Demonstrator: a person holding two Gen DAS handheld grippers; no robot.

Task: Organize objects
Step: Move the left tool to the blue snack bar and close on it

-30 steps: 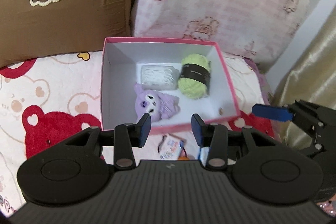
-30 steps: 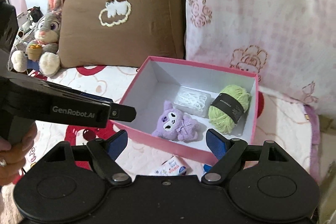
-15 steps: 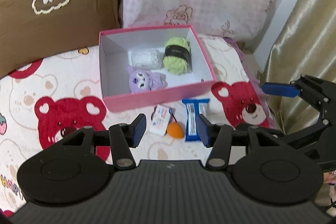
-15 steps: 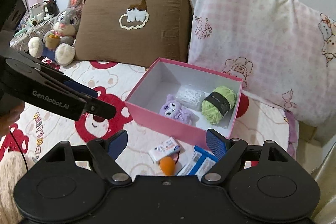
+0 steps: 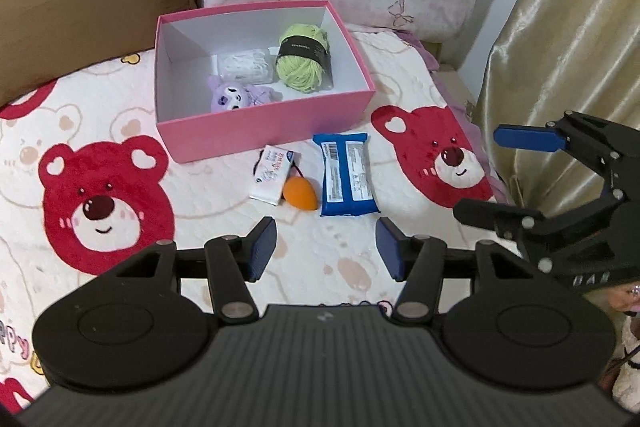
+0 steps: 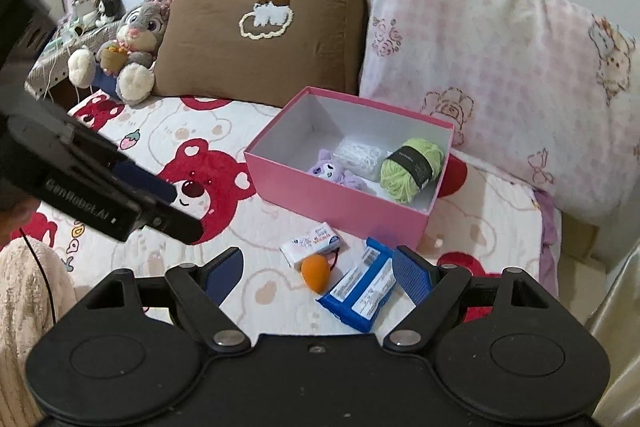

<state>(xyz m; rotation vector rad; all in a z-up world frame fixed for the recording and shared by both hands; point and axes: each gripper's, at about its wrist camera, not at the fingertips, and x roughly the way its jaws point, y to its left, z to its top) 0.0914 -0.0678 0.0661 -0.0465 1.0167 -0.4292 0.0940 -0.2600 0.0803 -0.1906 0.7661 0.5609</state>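
Observation:
A pink box (image 5: pixel 264 131) (image 6: pixel 336 203) stands on the bed. It holds a green yarn ball (image 5: pixel 304 63) (image 6: pixel 410 167), a purple plush (image 5: pixel 236 99) (image 6: pixel 332 173) and a clear packet of white bits (image 5: pixel 244 65) (image 6: pixel 358 155). In front of it lie a white packet (image 5: pixel 272 173) (image 6: pixel 310 241), an orange sponge (image 5: pixel 300 193) (image 6: pixel 316 269) and a blue wrapped pack (image 5: pixel 346 173) (image 6: pixel 362 291). My left gripper (image 5: pixel 326 251) is open and empty, held back above the bedspread. My right gripper (image 6: pixel 318 273) is open and empty near the blue pack.
A brown pillow (image 6: pixel 264 31) and a pink checked pillow (image 6: pixel 500 67) lean behind the box. A grey bunny plush (image 6: pixel 132 39) sits at the far left. A gold curtain (image 5: pixel 568 47) hangs at the bed's right edge. The bedspread (image 5: pixel 100 195) has red bears.
Both grippers have pulled back and up from the box. The three loose things in front of the box have come into full view.

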